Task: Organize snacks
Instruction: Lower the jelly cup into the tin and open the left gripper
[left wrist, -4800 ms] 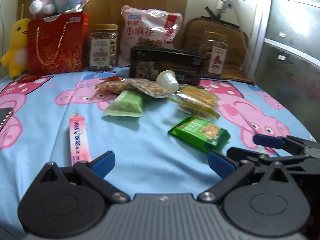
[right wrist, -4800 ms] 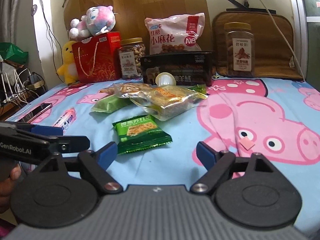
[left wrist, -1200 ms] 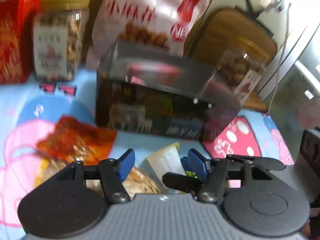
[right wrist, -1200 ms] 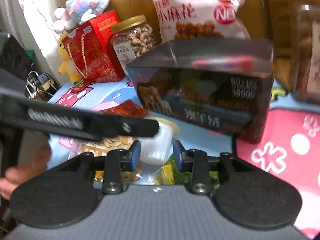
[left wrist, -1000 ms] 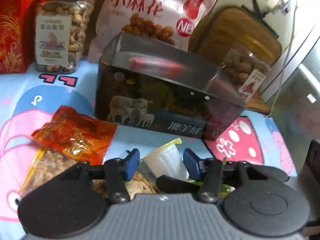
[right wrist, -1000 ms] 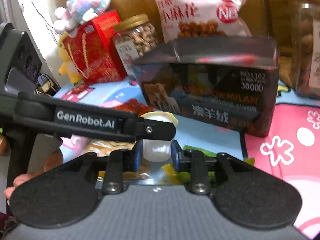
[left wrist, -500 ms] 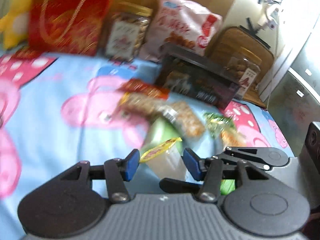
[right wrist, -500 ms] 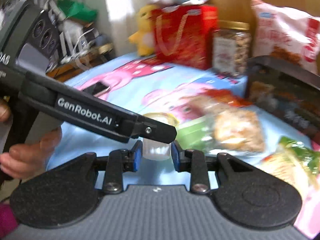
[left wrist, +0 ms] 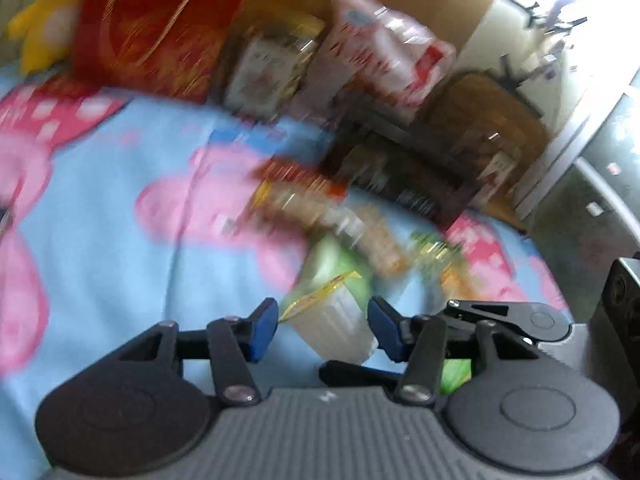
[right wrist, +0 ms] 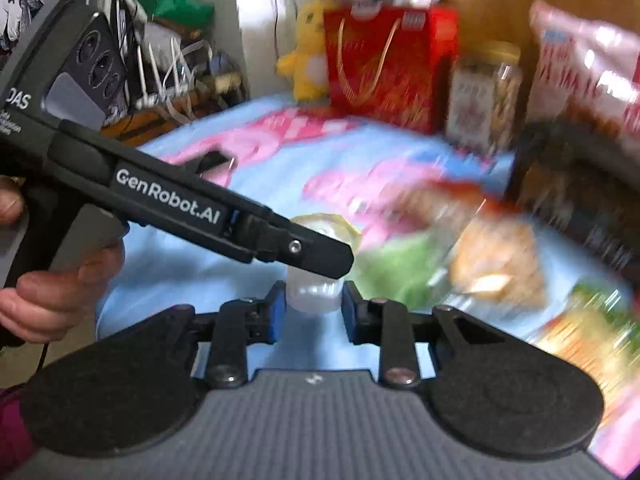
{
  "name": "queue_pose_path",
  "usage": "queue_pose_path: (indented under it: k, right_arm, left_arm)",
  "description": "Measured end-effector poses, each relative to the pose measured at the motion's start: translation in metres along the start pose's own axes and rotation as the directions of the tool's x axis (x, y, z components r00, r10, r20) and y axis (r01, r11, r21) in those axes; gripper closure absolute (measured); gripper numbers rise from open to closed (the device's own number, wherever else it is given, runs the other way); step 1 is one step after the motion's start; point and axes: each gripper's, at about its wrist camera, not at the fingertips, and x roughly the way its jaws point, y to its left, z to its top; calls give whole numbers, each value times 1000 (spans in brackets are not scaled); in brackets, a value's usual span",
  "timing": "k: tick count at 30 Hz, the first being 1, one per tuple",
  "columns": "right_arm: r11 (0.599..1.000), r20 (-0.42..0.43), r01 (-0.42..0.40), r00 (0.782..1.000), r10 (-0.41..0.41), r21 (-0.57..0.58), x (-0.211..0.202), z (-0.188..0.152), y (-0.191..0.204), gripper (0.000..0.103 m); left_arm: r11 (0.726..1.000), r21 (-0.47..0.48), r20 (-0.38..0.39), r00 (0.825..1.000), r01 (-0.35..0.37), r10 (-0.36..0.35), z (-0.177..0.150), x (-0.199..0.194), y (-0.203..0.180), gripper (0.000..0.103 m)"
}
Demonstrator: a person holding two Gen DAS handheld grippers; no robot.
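Note:
A small translucent jelly cup (left wrist: 332, 320) with a yellow foil lid hangs above the blue sheet, held by both grippers. In the left wrist view my left gripper (left wrist: 323, 320) has its blue pads against the cup's rim, shut on it. The right gripper's fingers (left wrist: 500, 314) reach in from the right. The right wrist view shows my right gripper (right wrist: 313, 304) shut on the jelly cup (right wrist: 314, 292) at its lower body. There the left gripper's black finger (right wrist: 320, 254) crosses over the cup's top. The pile of loose snack packets (left wrist: 360, 236) is blurred.
A blue pig-print sheet (left wrist: 100, 240) covers the bed. At the back stand a red gift bag (right wrist: 384, 64), a nut jar (right wrist: 484, 96), a pink-white snack bag (left wrist: 384, 56) and a dark box (left wrist: 400, 172). A person's hand (right wrist: 52, 292) holds the left gripper. Cluttered shelves (right wrist: 168, 60) lie beyond the bed's left edge.
Both grippers have drawn back from the dark box with the cup held between them. The right wrist view has swung left towards the gift bag. The grips look unchanged.

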Motion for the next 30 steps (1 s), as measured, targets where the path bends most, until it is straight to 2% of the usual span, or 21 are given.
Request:
queue_pose_path:
  k: [4,7,9,13,15,17,18,19,22,26,28,30]
  right_arm:
    - [994,101,102,989,-105,35,-20,38,-48,70]
    - [977,139,181,971,-197,116,-18,59,-96,70]
    - [960,132,226,959,-249,168,-12,64,-126,70]
    - [920,60,312,940,-335,236,9,56,-178,70]
    - [905,30,349,930,-367,243,14,49,-185,69]
    - [889,29,377,917,-397,261,14,43,-190,69]
    - [885,32,380,915,-402,269,12,41,-191,68]
    - [883,39,376,915,-402,280,9,42,-192,66]
    - [879,71,359,914,-399,312,-4,40,-188,64]
    - [897,141,298,923,-357,326,-29,36,-165,64]
    - [920,139,219,951,-276,325,-33,33,-153,64]
    - [933,84,121,984,-159,340,-23,31,-146,64]
  left_arm:
    - [995,94,74,996,38,-45,59,14,-37,53]
    - [986,157,118,990,53,-72,107,49,-64,52]
    - [979,195,104,991,62,-83,135,86,-76,49]
    - [980,186,39,996,71,-80,159,150,-87,49]
    - [980,184,3,997,73,-75,161,174,-90,47]
    - [979,196,1,999,52,-54,158,185,-93,36]
    - [978,202,5,999,44,-46,157,187,-92,33]
    - [977,208,9,999,42,-45,155,187,-90,29]
    - [975,215,11,998,57,-61,151,174,-82,28]
    - [977,181,68,990,111,-125,148,120,-44,28]
    - [985,142,95,989,97,-111,144,97,-14,27]
    - [995,92,75,996,49,-56,136,85,17,27]
